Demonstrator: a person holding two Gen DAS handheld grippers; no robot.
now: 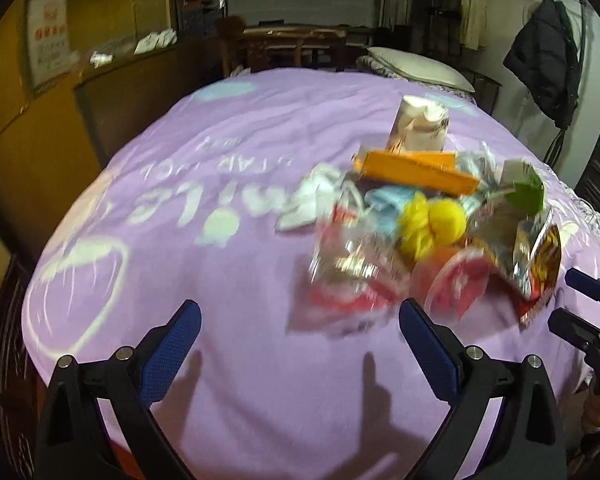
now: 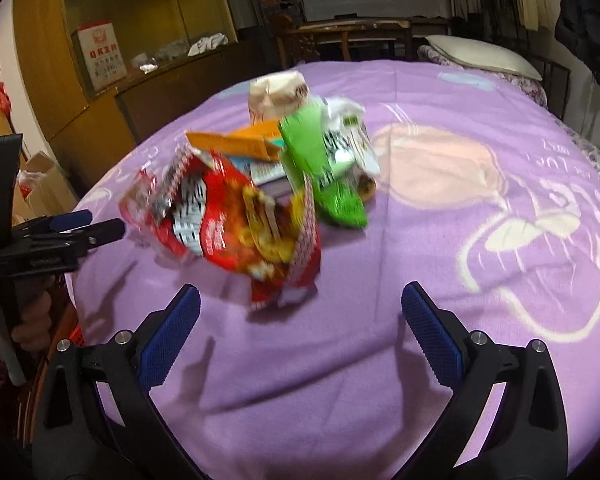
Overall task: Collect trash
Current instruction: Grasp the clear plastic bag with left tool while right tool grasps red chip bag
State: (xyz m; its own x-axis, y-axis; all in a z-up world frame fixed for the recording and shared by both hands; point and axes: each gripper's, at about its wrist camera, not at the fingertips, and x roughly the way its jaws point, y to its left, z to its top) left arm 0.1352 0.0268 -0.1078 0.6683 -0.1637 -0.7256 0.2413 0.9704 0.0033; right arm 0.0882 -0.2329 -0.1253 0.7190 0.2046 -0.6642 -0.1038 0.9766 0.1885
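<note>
A heap of trash lies on a purple blanket (image 1: 228, 288). In the left wrist view I see a clear crumpled wrapper (image 1: 352, 268), a yellow mesh ball (image 1: 432, 224), an orange box (image 1: 416, 170), a white paper cup (image 1: 420, 124), white tissue (image 1: 312, 196) and a foil snack bag (image 1: 528, 256). My left gripper (image 1: 300, 344) is open and empty, short of the heap. In the right wrist view a red snack bag (image 2: 240, 220), a green packet (image 2: 324, 176) and the orange box (image 2: 236, 144) are ahead. My right gripper (image 2: 300, 328) is open and empty.
The blanket (image 2: 440, 280) covers a bed with a pillow (image 1: 416, 66) at its far end. A wooden cabinet (image 2: 100, 92) stands left, a wooden table (image 2: 348, 32) behind, a dark jacket (image 1: 548, 60) hangs right. The other gripper shows at each view's edge (image 1: 588, 320) (image 2: 60, 236).
</note>
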